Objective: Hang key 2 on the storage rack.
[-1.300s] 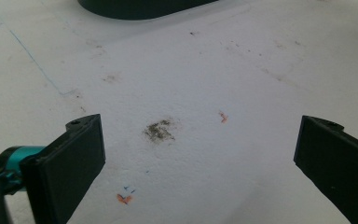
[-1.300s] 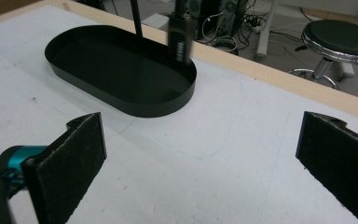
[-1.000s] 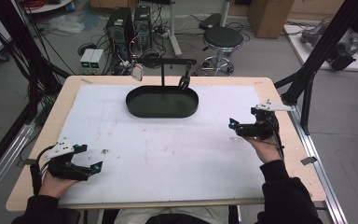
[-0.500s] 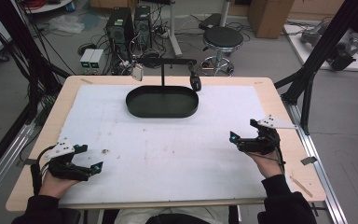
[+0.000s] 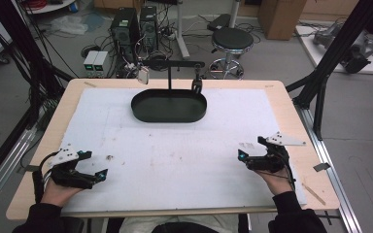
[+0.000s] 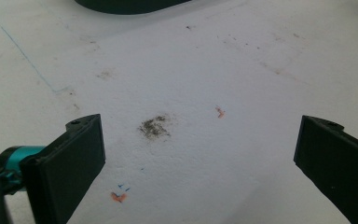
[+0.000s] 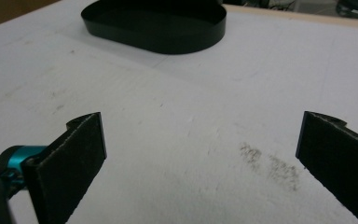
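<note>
A black oval tray (image 5: 170, 116) sits empty at the far middle of the white mat (image 5: 184, 155). Behind it stands a black stand (image 5: 169, 73) whose crossbar carries a pale tag-like piece (image 5: 143, 75) on the left and a small dark piece (image 5: 195, 85) on the right. My left gripper (image 5: 94, 164) rests open near the front left of the mat, over a grey smudge (image 6: 154, 126). My right gripper (image 5: 251, 148) is open at the front right, pointing toward the tray (image 7: 168, 44). Both gripper views, left gripper (image 6: 200, 144) and right gripper (image 7: 200, 140), show nothing between the jaws.
The mat lies on a wooden table (image 5: 291, 102) with a metal rail (image 5: 330, 174) along its right side. Black frame posts (image 5: 330, 63) rise at the far right. A stool (image 5: 230, 41) and computer cases (image 5: 136, 24) stand on the floor beyond the table.
My right gripper has drawn back toward the table's near edge, staying open. The dark piece hanging on the stand has swung slightly. The left gripper has not moved.
</note>
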